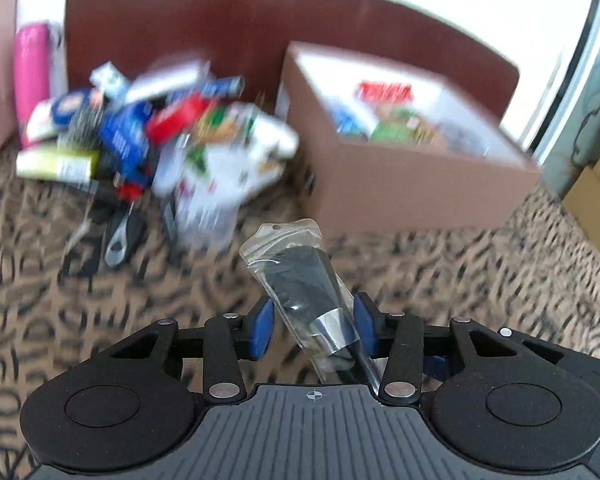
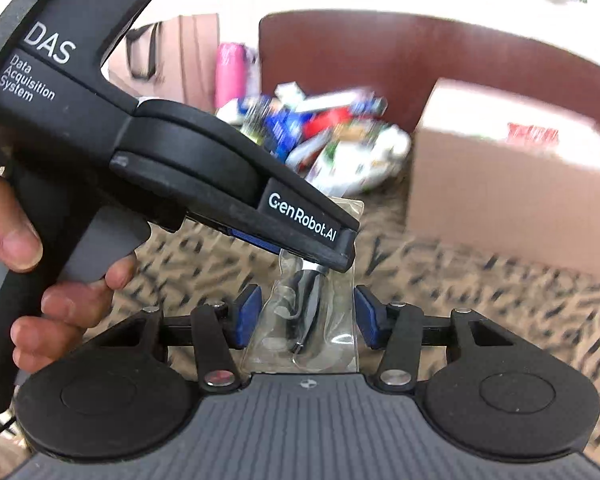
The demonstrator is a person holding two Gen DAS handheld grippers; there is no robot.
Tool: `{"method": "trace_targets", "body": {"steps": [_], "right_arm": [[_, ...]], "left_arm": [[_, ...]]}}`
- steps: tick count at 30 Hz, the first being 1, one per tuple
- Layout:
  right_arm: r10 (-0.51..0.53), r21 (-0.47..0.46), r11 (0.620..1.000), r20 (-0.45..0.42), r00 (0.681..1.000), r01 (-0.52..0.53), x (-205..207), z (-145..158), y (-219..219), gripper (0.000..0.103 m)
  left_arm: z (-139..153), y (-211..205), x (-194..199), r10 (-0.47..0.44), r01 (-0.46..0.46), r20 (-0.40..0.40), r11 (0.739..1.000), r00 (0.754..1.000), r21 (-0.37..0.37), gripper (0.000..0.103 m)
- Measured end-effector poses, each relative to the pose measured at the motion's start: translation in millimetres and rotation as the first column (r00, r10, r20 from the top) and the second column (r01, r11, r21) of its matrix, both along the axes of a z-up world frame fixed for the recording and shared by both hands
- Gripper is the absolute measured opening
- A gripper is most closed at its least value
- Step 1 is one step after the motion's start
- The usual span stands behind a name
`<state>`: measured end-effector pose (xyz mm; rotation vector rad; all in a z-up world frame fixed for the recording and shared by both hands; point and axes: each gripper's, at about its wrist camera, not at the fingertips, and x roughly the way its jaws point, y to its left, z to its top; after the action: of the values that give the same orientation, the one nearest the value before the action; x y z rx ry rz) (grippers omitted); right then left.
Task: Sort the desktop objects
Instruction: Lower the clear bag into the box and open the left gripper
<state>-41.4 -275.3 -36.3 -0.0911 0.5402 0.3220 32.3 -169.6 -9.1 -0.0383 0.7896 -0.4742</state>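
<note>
My left gripper [image 1: 314,330] is shut on a clear plastic bag [image 1: 300,276] that holds a black and silver item; the bag sticks up between the blue pads, above the patterned tablecloth. In the right wrist view the left gripper [image 2: 332,248] comes in from the left and holds the same bag [image 2: 312,320] by its top. The bag hangs between the blue pads of my right gripper [image 2: 305,318], which is open around it without touching. A blurred pile of mixed packets [image 1: 148,132] lies at the back left. An open brown cardboard box [image 1: 400,184] with several items stands at the right.
A pink bottle [image 1: 32,76] stands behind the pile. A dark brown chair back [image 1: 228,32] rises behind the table. A metal tool [image 1: 118,240] lies in front of the pile. The box also shows in the right wrist view [image 2: 500,200].
</note>
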Motion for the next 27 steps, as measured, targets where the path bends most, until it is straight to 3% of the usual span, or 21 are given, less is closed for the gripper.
{"method": "trace_targets", "body": {"steps": [10, 14, 19, 27], "right_arm": [[-0.103, -0.021, 0.994, 0.225, 0.969, 0.110, 44, 58, -35, 0.055], [-0.143, 0.014, 0.989, 0.247, 0.958, 0.144, 75, 74, -53, 0.056], [-0.199, 0.062, 0.980, 0.229, 0.953, 0.190, 118, 78, -72, 0.055], [-0.236, 0.043, 0.972, 0.147, 0.961, 0.233, 187, 61, -81, 0.056]], "left_arm": [[73, -51, 48, -0.053, 0.065, 0.196, 0.996, 0.979, -0.055, 0.042], [90, -74, 82, -0.081, 0.096, 0.226, 0.994, 0.971, -0.054, 0.042], [91, -93, 134, -0.108, 0.123, 0.173, 0.990, 0.979, -0.075, 0.042], [64, -109, 201, -0.124, 0.133, 0.116, 0.989, 0.985, -0.070, 0.041]]}}
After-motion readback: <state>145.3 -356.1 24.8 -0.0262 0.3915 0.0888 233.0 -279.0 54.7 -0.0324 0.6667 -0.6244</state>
